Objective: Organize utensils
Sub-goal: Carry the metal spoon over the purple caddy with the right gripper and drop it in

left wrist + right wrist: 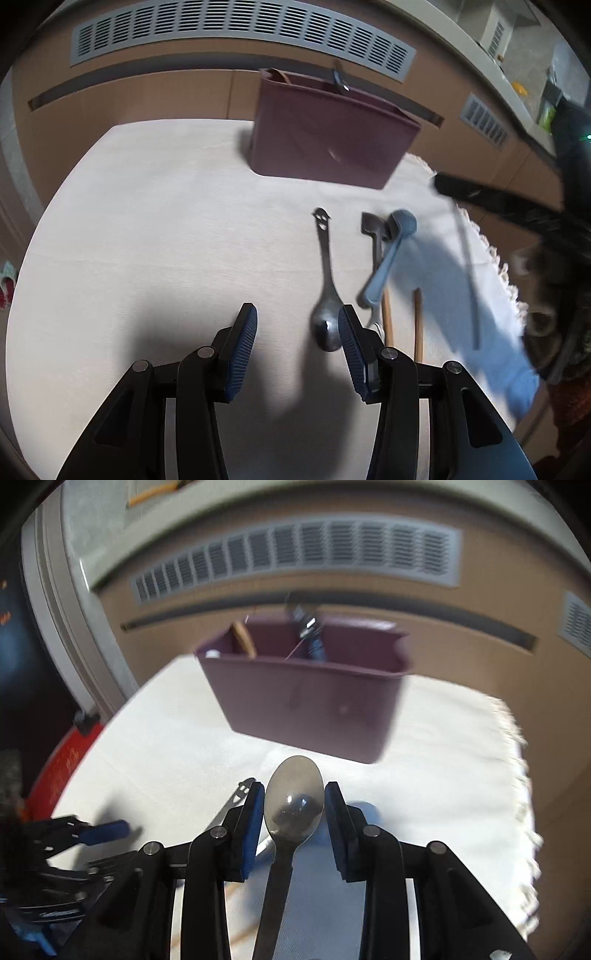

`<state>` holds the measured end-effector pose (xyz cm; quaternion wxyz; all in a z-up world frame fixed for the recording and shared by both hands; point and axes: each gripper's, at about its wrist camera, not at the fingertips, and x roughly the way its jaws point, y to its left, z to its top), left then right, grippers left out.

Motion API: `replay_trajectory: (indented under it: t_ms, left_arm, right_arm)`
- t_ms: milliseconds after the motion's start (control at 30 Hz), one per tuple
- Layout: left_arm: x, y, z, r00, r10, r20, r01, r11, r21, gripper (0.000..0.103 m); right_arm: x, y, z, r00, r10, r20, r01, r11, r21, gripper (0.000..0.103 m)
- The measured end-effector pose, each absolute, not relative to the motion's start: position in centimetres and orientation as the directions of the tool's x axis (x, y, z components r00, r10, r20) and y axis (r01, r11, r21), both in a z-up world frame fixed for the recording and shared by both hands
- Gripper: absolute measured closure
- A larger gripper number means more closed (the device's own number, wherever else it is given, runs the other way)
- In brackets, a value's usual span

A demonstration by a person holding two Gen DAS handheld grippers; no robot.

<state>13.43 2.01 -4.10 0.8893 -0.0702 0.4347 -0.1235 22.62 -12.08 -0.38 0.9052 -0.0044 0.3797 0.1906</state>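
Observation:
A maroon utensil caddy (328, 140) stands at the back of the cloth-covered table (147, 221); it also shows in the right wrist view (306, 709) with several utensils inside. My left gripper (297, 347) is open and empty, low over the cloth. A metal spoon (327, 295) lies just beside its right finger. A blue spoon (388, 254) lies across a dark metal utensil (375, 240), next to two wooden sticks (417, 325). My right gripper (294, 819) is shut on a metal spoon (293, 801), bowl forward, above the cloth in front of the caddy.
A wood-panelled wall with grey vents (236, 33) stands behind the table. The cloth's fringed edge (524, 775) runs along the right. A red object (62, 760) sits past the table's left edge. The left gripper shows at lower left in the right wrist view (74, 834).

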Motion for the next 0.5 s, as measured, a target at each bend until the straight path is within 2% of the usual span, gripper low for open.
replay_trajectory:
  t_ms: [200, 400, 500]
  left_arm:
    - [13.6, -1.1, -4.9, 0.582, -0.233, -0.779, 0.175, 0.971, -0.16, 0.057]
    - [14.6, -1.8, -5.8, 0.579, -0.159, -0.8, 0.15, 0.985, -0.087, 0.057]
    - [14.6, -1.9, -5.9, 0.581, -0.143, -0.802, 0.139, 0.987, -0.075, 0.061]
  right_arm:
    - [19.0, -16.5, 0.7, 0.684, 0.341, -0.645, -0.327, 0.934, 0.146, 0.073]
    - [18.1, -16.6, 0.3, 0.695, 0.336, -0.636, -0.323, 0.936, 0.142, 0.073]
    - [17.8, -16.4, 0.1, 0.7, 0.329, -0.633, -0.319, 0.938, 0.136, 0.073]
